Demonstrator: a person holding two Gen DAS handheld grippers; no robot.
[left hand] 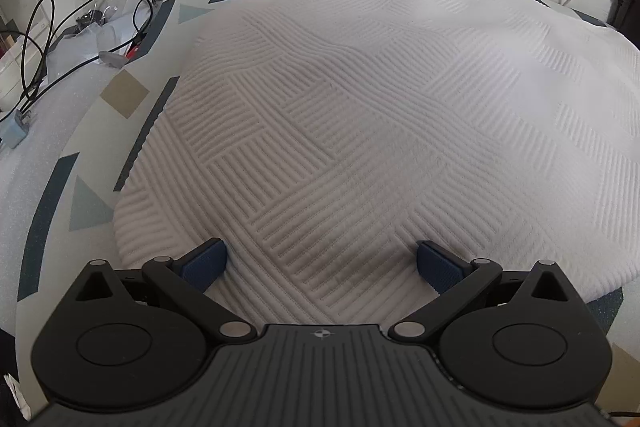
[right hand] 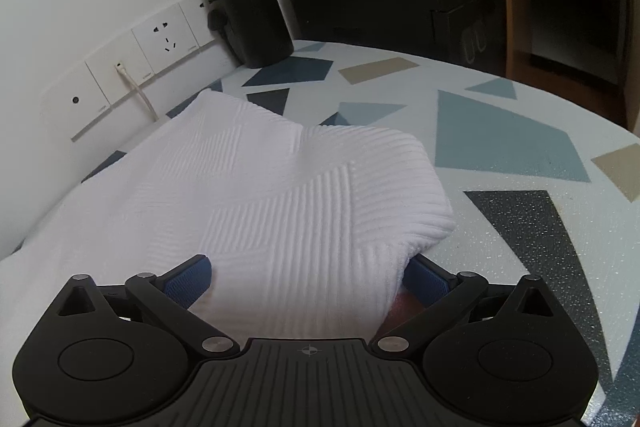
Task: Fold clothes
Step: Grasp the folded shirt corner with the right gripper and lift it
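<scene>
Right wrist view: right gripper (right hand: 306, 277), jaws wide, straddles the cloth's (right hand: 256, 195) lifted near-right corner on the table (right hand: 520, 115) without pinching it, while the left gripper (left hand: 320, 265), also wide and empty, sits over its near-left edge.

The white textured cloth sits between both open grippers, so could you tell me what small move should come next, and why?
Probably shut both grippers on the near edge. The left gripper and right gripper both stand open with the white cloth between their fingers, so neither grips it yet.
</scene>
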